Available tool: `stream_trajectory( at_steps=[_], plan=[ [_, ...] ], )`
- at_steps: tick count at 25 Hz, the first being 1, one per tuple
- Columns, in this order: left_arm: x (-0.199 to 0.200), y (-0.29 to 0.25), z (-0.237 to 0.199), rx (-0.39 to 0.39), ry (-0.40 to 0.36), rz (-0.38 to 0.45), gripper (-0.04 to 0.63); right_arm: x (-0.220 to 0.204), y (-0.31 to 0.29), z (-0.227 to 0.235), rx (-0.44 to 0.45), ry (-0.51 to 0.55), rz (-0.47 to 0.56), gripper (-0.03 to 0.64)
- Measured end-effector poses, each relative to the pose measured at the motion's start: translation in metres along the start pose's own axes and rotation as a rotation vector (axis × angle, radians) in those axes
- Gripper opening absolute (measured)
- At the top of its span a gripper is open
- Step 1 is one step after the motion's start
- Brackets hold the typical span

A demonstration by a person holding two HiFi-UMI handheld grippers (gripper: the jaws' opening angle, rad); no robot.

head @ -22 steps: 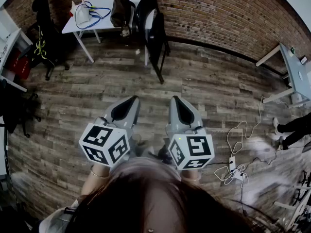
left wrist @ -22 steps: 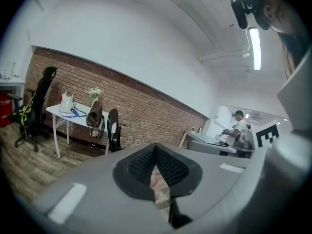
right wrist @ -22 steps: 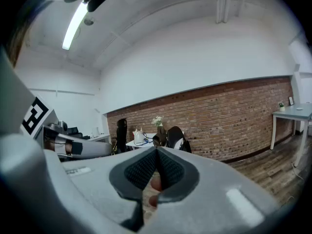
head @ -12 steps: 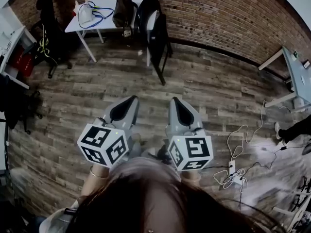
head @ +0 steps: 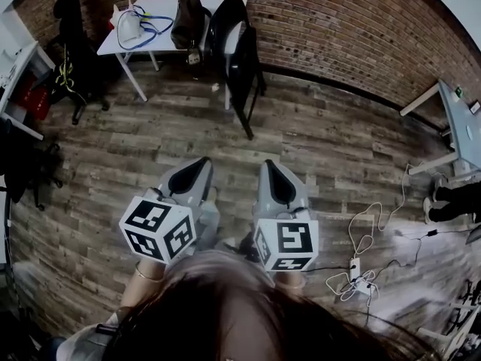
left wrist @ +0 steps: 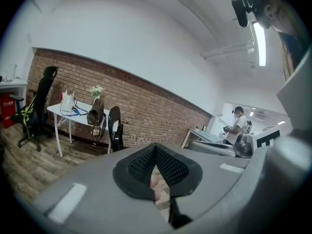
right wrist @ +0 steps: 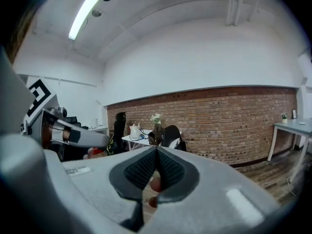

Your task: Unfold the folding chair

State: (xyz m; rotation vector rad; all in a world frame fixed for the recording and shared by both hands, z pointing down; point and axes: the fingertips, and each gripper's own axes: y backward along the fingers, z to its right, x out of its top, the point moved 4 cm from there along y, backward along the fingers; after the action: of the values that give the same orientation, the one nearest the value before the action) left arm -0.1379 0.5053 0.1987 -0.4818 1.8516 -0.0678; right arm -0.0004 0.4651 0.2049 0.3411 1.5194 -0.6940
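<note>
I hold both grippers out in front of my chest, side by side and a little apart, low in the middle of the head view, each pointing forward and dipping slightly toward the wood floor (head: pixel 150 141). My left gripper (head: pixel 197 164) sits left of centre and angles a touch inward, its marker cube (head: pixel 158 226) nearest me and my bare wrist (head: pixel 144 275) showing beneath it. My right gripper (head: pixel 270 165) runs nearly straight up the frame behind its own cube (head: pixel 287 243). In the left gripper view the left gripper (left wrist: pixel 156 164) has its dark ribbed pads pressed together with nothing clamped between them. The right gripper view shows the right gripper (right wrist: pixel 157 167) clenched and empty in the same way. The folding chair (head: pixel 242 66) stands well apart from both, at the upper middle of the head view, black and folded flat, upright against the right end of a white table (head: pixel 159 4) before the brick wall (head: pixel 338 28). The chair also shows small at left of centre in the left gripper view (left wrist: pixel 115 130) and just above the jaws in the right gripper view (right wrist: pixel 173 135).
</note>
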Motion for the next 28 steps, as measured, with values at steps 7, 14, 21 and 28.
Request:
stream_trajectory(
  at_steps=[7,14,21,28],
  plan=[
    [0.021,-0.041,-0.029,-0.006,0.003,-0.003,0.001,0.006,-0.046,0.013,-0.036,0.062,-0.020,-0.008],
    [0.053,-0.077,-0.064,-0.022,0.001,0.002,0.000,0.024,-0.095,0.022,-0.047,0.027,-0.002,-0.008],
    [0.081,-0.105,-0.102,-0.049,-0.003,0.015,0.000,0.040,-0.144,0.027,-0.060,-0.014,0.019,-0.008],
    [0.103,-0.127,-0.146,-0.076,-0.001,0.012,0.000,0.051,-0.192,0.018,-0.071,-0.021,0.022,-0.007]
  ],
)
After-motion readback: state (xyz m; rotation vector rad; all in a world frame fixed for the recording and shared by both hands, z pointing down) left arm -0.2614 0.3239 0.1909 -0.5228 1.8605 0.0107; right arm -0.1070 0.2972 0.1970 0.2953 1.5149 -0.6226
